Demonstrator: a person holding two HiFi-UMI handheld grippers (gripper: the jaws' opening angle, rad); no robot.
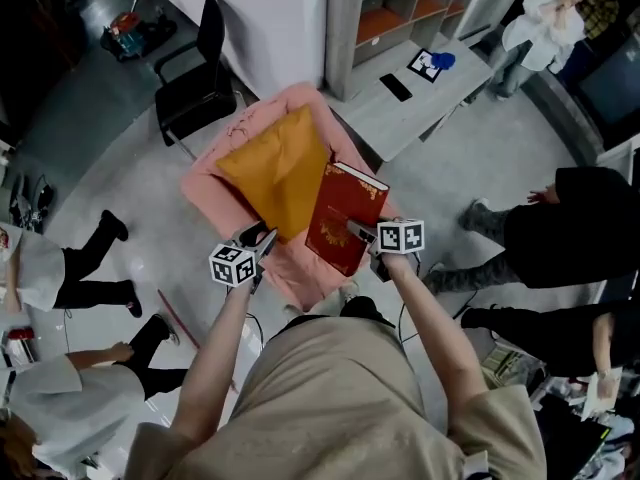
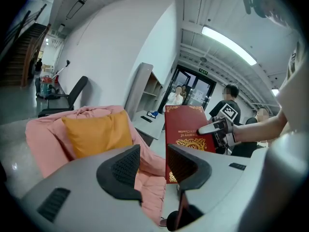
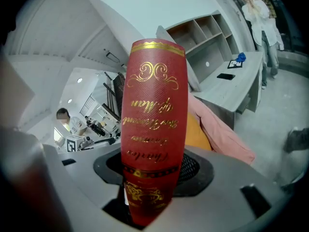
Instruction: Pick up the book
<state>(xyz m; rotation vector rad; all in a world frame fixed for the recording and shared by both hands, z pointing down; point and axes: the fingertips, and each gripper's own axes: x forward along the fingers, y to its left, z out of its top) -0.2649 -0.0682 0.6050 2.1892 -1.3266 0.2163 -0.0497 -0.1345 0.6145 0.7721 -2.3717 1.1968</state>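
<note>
The red book (image 1: pixel 345 216) with gold print is in the air, above the near right edge of a pink-covered seat (image 1: pixel 300 268). My right gripper (image 1: pixel 362 232) is shut on its lower edge. In the right gripper view the book's spine (image 3: pixel 153 120) stands upright between the jaws of that gripper (image 3: pixel 149 173). My left gripper (image 1: pixel 262 240) hangs to the left of the book, near an orange cushion (image 1: pixel 278 171). In the left gripper view the left gripper (image 2: pixel 153 166) is open with nothing between its pads, and the book (image 2: pixel 186 129) shows beyond it.
A grey desk (image 1: pixel 415 103) with a black phone (image 1: pixel 395 87) and a blue object (image 1: pixel 442 60) stands behind the seat, with a shelf unit (image 1: pixel 400 13) beside it. A black chair (image 1: pixel 195 78) is at the back left. People stand or sit on both sides.
</note>
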